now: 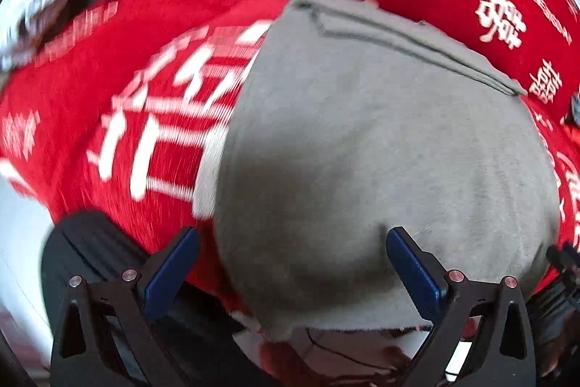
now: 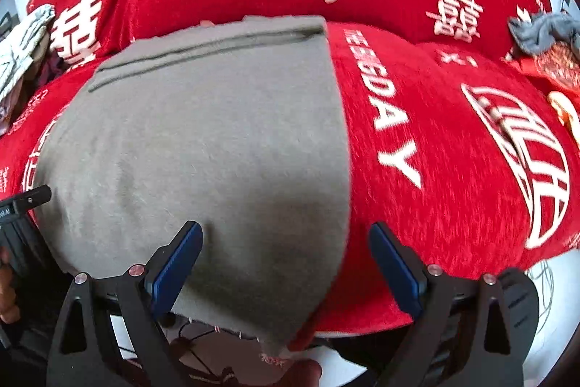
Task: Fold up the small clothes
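A grey garment (image 1: 380, 147) lies spread flat on a red cloth (image 1: 108, 68) printed with white characters; its hem runs along the far edge. It also fills the left half of the right wrist view (image 2: 203, 140). My left gripper (image 1: 293, 263) is open over the garment's near left corner, fingers apart with nothing between them. My right gripper (image 2: 286, 260) is open over the near right corner, its left finger above the grey fabric and its right finger above the red cloth (image 2: 453, 169).
A crumpled grey piece of clothing (image 2: 543, 31) lies at the far right of the red cloth, with an orange-red item (image 2: 558, 60) beside it. A pale patterned garment (image 2: 21, 49) lies at the far left. The table's front edge is just below the grippers.
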